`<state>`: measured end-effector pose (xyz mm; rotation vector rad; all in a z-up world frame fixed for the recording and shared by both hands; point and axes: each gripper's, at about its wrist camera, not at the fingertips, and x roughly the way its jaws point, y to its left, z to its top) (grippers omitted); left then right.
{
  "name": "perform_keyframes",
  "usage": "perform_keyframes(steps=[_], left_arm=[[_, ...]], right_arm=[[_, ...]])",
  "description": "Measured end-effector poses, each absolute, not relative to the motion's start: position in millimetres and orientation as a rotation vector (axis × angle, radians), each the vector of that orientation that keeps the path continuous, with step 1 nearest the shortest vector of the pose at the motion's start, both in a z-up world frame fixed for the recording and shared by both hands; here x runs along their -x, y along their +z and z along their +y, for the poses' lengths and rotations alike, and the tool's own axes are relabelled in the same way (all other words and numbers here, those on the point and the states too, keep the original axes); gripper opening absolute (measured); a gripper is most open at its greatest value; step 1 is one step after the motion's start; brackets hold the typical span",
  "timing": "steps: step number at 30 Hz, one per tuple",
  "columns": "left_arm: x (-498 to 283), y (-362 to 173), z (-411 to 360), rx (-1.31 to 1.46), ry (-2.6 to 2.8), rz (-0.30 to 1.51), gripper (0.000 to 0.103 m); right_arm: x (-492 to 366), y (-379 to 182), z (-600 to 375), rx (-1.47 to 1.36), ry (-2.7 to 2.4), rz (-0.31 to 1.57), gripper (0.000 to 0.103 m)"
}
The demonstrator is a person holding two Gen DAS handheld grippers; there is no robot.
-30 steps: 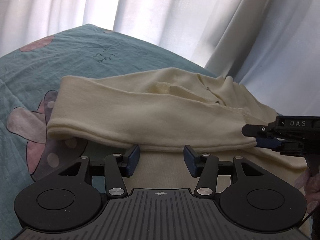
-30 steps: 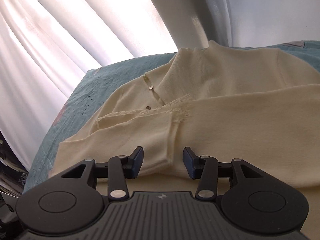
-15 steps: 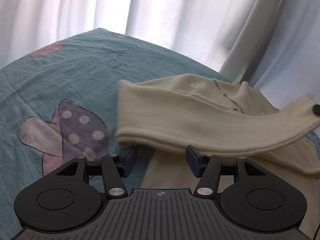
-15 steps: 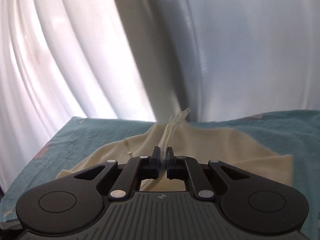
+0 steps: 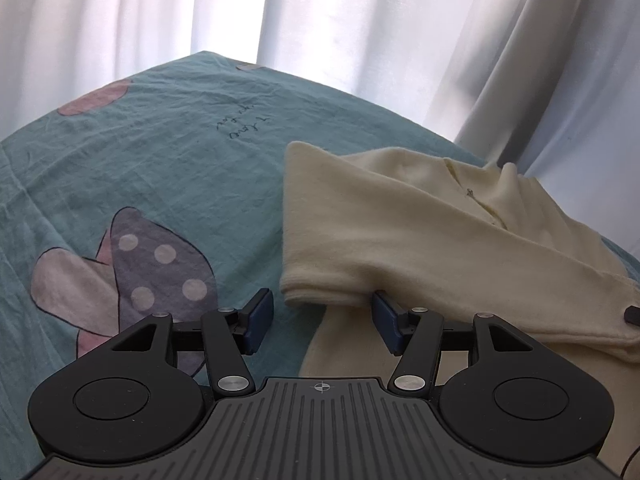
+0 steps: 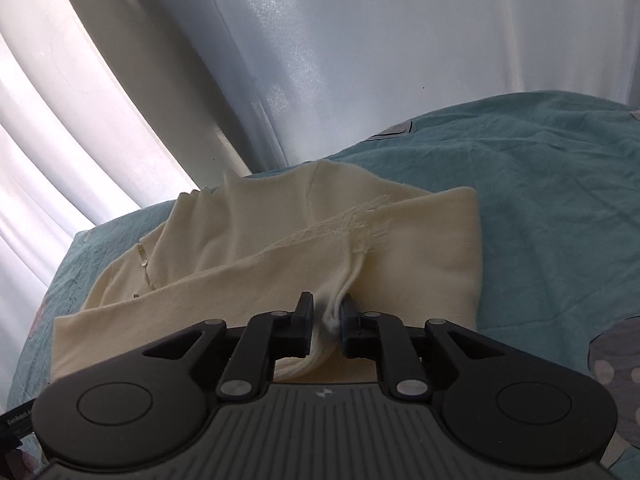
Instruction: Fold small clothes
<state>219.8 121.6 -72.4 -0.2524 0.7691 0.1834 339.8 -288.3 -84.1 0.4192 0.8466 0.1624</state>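
1. Since a second ago, the cream garment (image 5: 420, 236) has been folded over — its edge pulled across the teal bed sheet (image 5: 160, 184).
2. Right hand-held gripper (image 6: 326, 316) pinches a bunched fold, jaws just easing apart.
3. Left hand-held gripper (image 5: 320, 320) stands wide, gripping nothing — the garment's edge between its jaws.

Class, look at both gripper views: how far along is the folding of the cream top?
Done: one sleeve lies folded across the cream top. In hand: the right gripper pinches a bunch of cloth, its jaws having just eased slightly; the left gripper is open. Left: fold the body on the teal sheet.
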Motion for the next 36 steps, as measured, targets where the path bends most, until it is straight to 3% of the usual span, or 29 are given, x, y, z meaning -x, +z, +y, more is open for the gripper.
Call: perform_keyframes(steps=[3, 11, 19, 23, 25, 30, 36], left_arm=[[-222, -71, 123, 0.267, 0.187, 0.77, 0.061], [-223, -62, 123, 0.266, 0.183, 0.744, 0.067], [-226, -51, 127, 0.262, 0.205, 0.745, 0.068], [-234, -39, 117, 0.231, 0.163, 0.718, 0.071], [-242, -36, 103, 0.199, 0.131, 0.711, 0.072], [-274, -51, 59, 0.132, 0.002, 0.757, 0.076], [-292, -75, 39, -0.001, 0.01, 0.768, 0.075]], right_arm=[[-343, -83, -282, -0.383, 0.16, 0.84, 0.006], [-318, -46, -277, -0.09, 0.0, 0.643, 0.006], [-320, -72, -304, -0.094, -0.076, 0.733, 0.006], [-316, -62, -296, -0.065, -0.172, 0.674, 0.013], [-314, -52, -283, -0.078, -0.116, 0.631, 0.014], [-330, -68, -212, 0.0, 0.235, 0.734, 0.014], [-343, -88, -182, 0.063, 0.283, 0.743, 0.014]])
